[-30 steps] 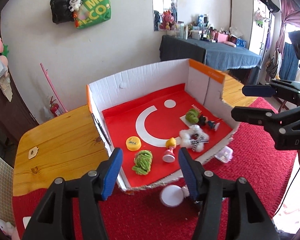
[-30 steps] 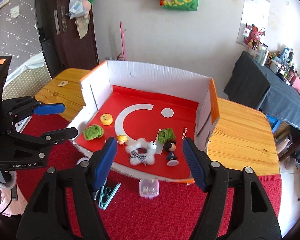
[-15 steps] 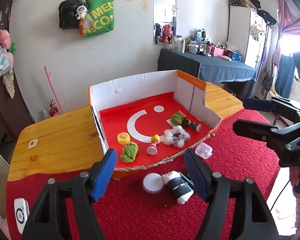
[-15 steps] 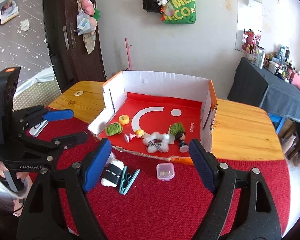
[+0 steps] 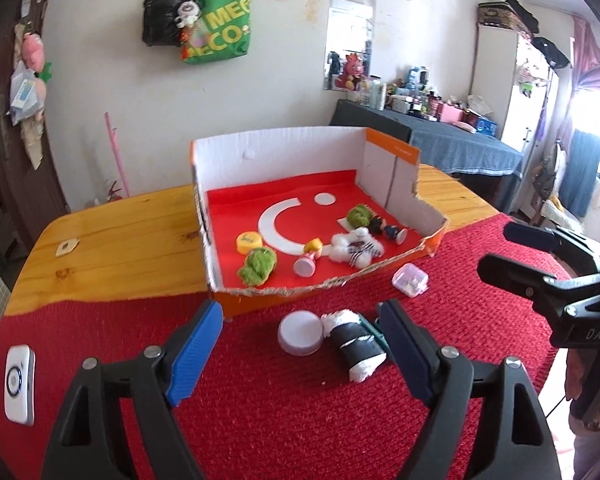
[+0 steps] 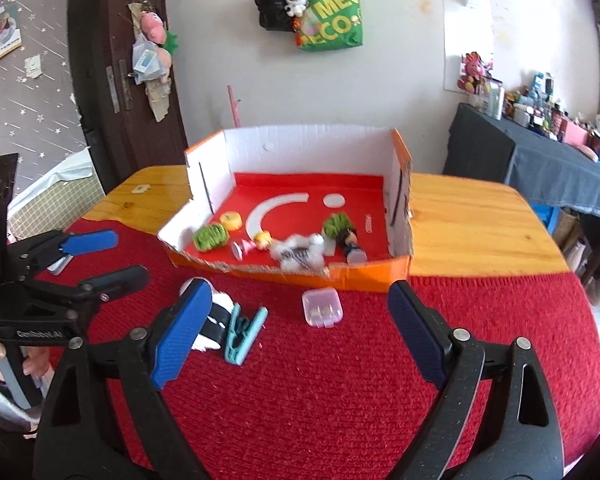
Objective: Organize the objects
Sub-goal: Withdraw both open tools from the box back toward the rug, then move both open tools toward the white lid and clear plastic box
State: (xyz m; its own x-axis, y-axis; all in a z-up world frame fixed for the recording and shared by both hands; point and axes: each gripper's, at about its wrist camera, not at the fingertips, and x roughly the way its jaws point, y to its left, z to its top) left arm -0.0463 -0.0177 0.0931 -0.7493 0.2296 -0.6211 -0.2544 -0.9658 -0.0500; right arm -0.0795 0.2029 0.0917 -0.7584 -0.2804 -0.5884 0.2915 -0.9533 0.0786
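1. Here, an open cardboard box with a red floor, on the wooden table, touching the edge of the red mat
2. Inside the box: a yellow cap, two green fuzzy balls, a little doll with yellow hair lying down, a fluffy white toy and a small dark doll
3. Outside on the mat, just in front of the box: a round white lid touching a black and white roll, a teal clip beside the roll, and a small pink case a bit apart
4. Over the mat, left gripper wide and opening more, nothing held, lid and roll showing in the gap
5. Right gripper also wide and opening, nothing held
6. Far left on the mat, a white remote
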